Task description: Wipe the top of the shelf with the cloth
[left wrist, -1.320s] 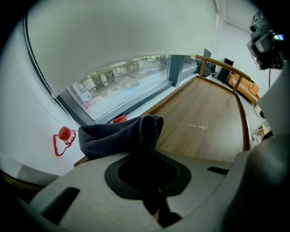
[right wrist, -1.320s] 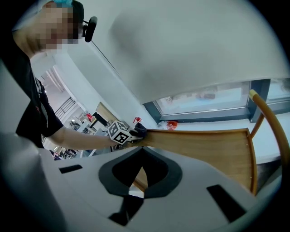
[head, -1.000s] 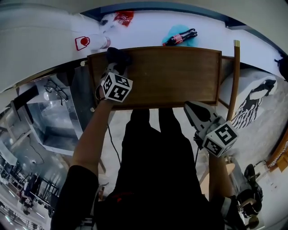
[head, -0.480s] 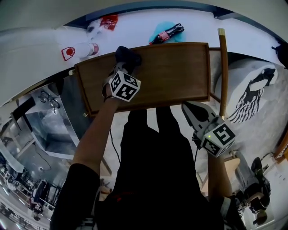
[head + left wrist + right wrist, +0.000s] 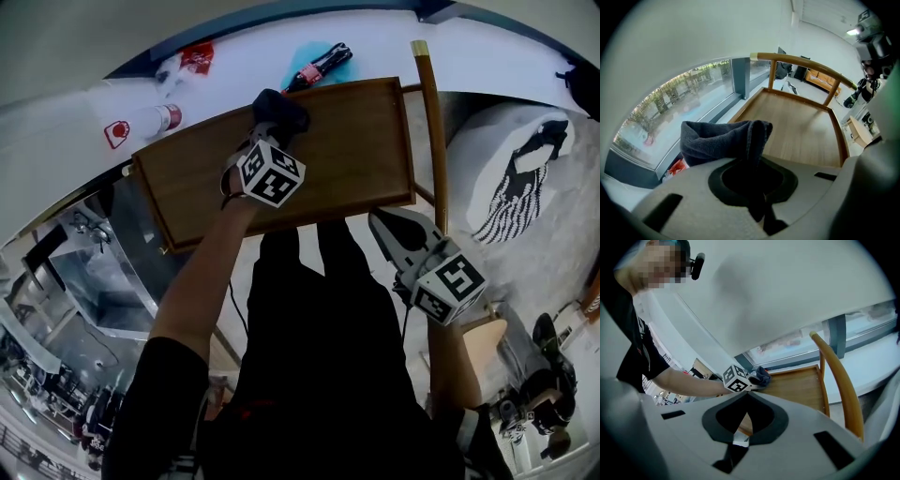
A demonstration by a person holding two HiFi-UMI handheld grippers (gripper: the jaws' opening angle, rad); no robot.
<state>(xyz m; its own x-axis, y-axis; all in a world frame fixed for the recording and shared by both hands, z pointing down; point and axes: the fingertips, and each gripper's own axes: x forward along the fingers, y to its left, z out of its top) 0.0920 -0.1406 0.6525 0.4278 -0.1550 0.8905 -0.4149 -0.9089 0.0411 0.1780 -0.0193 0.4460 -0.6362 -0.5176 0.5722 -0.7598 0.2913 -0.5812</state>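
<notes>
**— What are your fingers doing?**

— My left gripper (image 5: 752,157) is pinching a fold of the dark cloth (image 5: 719,140). The jaws are closed on it and the rest is bunching out ahead. The bundle is sitting at the far edge of the shelf top (image 5: 352,150), on the window side. My right gripper (image 5: 743,413) is hanging closed and empty, just off the near right corner of the wood.

**— How are you handling this stroke?**

— I'm judging that the bunch needs pressing flat, so that cloth is rubbing the wood and not the jaw tips. Long passes running along the grain, each overlapping the last, should suit. Most of the board toward me and to the right is looking unwiped, I'd guess.

**— Is anything getting in the way?**

— The raised lip round the board may be trapping dust in the corners. The curved wooden rail (image 5: 429,122) is standing at the right end, so I'm planning to stop short of it. A bottle (image 5: 319,66), a red packet (image 5: 197,56) and a white can (image 5: 141,122) are lying on the ledge beyond, clear of the wood.
</notes>
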